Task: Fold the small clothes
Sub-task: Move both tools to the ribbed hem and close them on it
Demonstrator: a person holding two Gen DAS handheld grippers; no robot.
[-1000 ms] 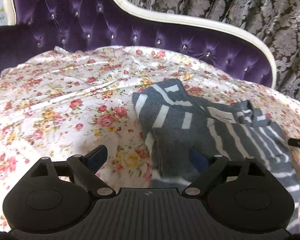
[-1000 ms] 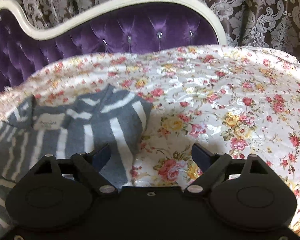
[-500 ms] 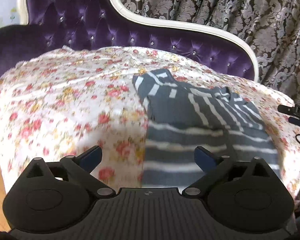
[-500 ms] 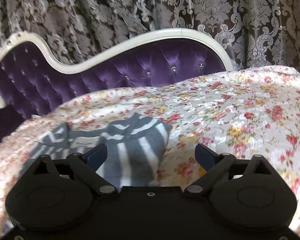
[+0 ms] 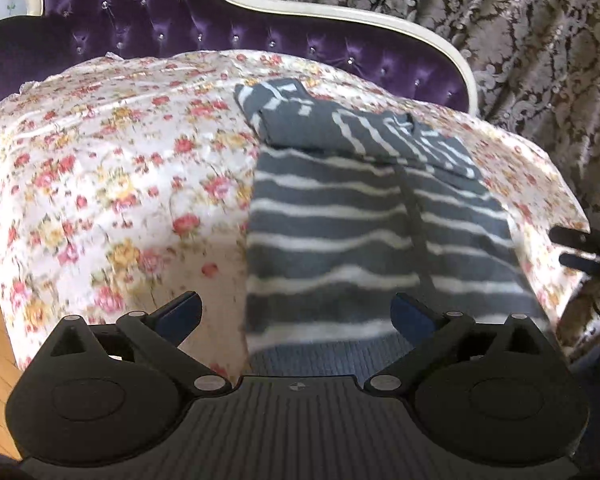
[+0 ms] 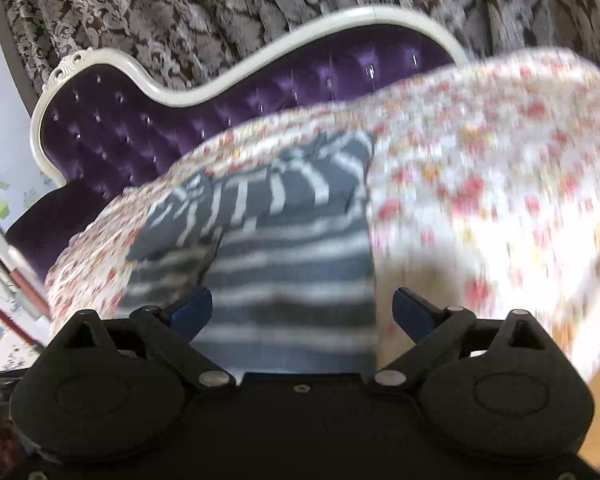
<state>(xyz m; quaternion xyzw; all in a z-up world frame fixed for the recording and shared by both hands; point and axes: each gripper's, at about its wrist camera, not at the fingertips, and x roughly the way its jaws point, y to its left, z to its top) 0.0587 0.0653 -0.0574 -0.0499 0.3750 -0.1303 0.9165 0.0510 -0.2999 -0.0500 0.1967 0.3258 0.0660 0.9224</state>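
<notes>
Striped garment (image 5: 364,216) is laid on the floral sheet (image 5: 112,168), toward the sheet's near edge; in the left wrist view it sits right of centre. Sleeves are seen turned in across the upper part; the body below is still spread flat, hem (image 5: 320,356) toward the cameras. Folding is judged partly done: the lengthwise fold or folds remain.

Left gripper (image 5: 296,314) and right gripper (image 6: 302,308): both jaws have just been opening and are now spread wide, nothing held, nothing between the pads.

Edges: purple tufted backrest (image 5: 172,20) is close behind the sheet; the sheet drops away at front and sides. Open sheet is left beside the garment, opposite the other gripper in each view.
</notes>
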